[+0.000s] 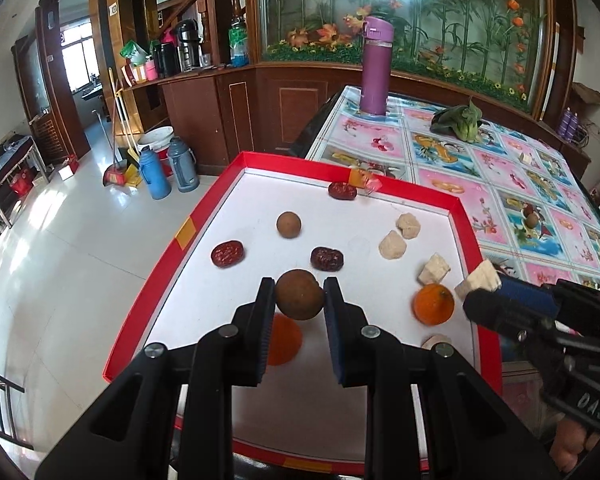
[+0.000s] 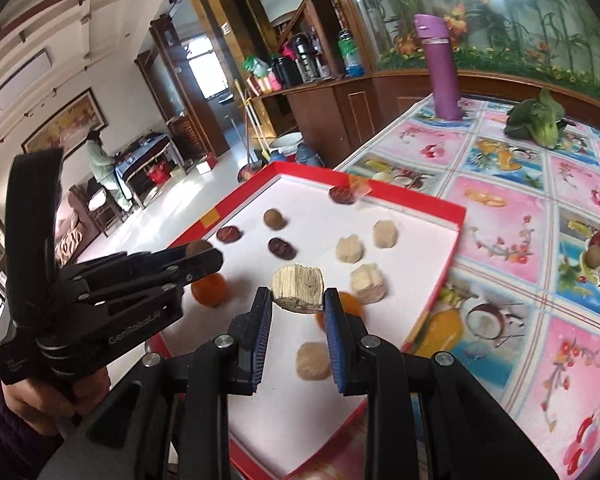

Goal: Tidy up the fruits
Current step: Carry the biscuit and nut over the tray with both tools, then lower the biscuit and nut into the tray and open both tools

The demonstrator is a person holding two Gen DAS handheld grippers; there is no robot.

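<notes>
Between the left tongs (image 1: 299,294) sits a brown longan (image 1: 299,295), clamped on both sides and lifted above the white floor of the red-rimmed tray (image 1: 204,216). Just beyond those tongs lie two wrinkled red dates (image 1: 327,258) (image 1: 227,254) and a second longan (image 1: 288,224) — a third date (image 1: 342,191) rests at the far rim. Beneath them an orange fruit (image 1: 285,340) shows, partly hidden. To their right a tangerine (image 1: 433,304) sits close to the right tongs (image 2: 297,295), which are closed on a pale, fibrous sugarcane chunk (image 2: 297,288), also held off the tray. More pale chunks (image 2: 349,249) (image 2: 385,233) lie ahead of the right tongs — all inside the tray, on the fruit-patterned surface (image 2: 500,216).
</notes>
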